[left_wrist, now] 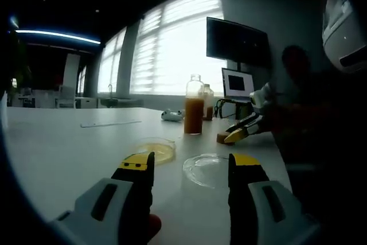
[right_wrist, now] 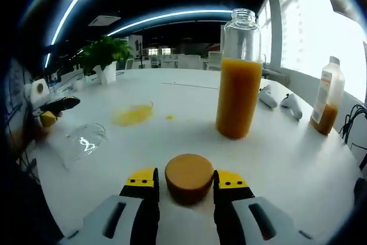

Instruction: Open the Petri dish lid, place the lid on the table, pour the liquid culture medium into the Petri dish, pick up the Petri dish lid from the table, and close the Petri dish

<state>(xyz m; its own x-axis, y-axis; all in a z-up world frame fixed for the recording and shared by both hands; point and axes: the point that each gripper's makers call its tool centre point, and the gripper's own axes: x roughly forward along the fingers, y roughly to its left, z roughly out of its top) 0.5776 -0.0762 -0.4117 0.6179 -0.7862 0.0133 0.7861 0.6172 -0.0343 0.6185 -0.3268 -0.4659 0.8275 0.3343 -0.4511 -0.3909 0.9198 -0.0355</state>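
- Right gripper (right_wrist: 186, 186): its yellow-tipped jaws stand either side of a round orange-brown cap (right_wrist: 189, 177) on the worktop (right_wrist: 298, 159). They look to be touching its sides, though the close fisheye view makes firm contact hard to confirm. Judged to be the bottle's cap, handled clear of the pouring area.
- Left gripper (left_wrist: 192, 167): jaws spread with nothing between them, hovering low over the worktop and pointed at the lid, presumably ready to collect it.
- Petri dish lid (left_wrist: 206, 168): clear, lying flat on the worktop just beside the dish, within easy reach for closing.
- Petri dish (left_wrist: 156, 149): open, holding a yellow layer of medium, so pouring appears done.
- Bottle (right_wrist: 238, 76): uncapped, upright, over half full of orange liquid, set back from the dish.
- A smaller bottle (right_wrist: 328, 104) stands well apart at the far side, and two white controllers (right_wrist: 280, 100) lie near it.
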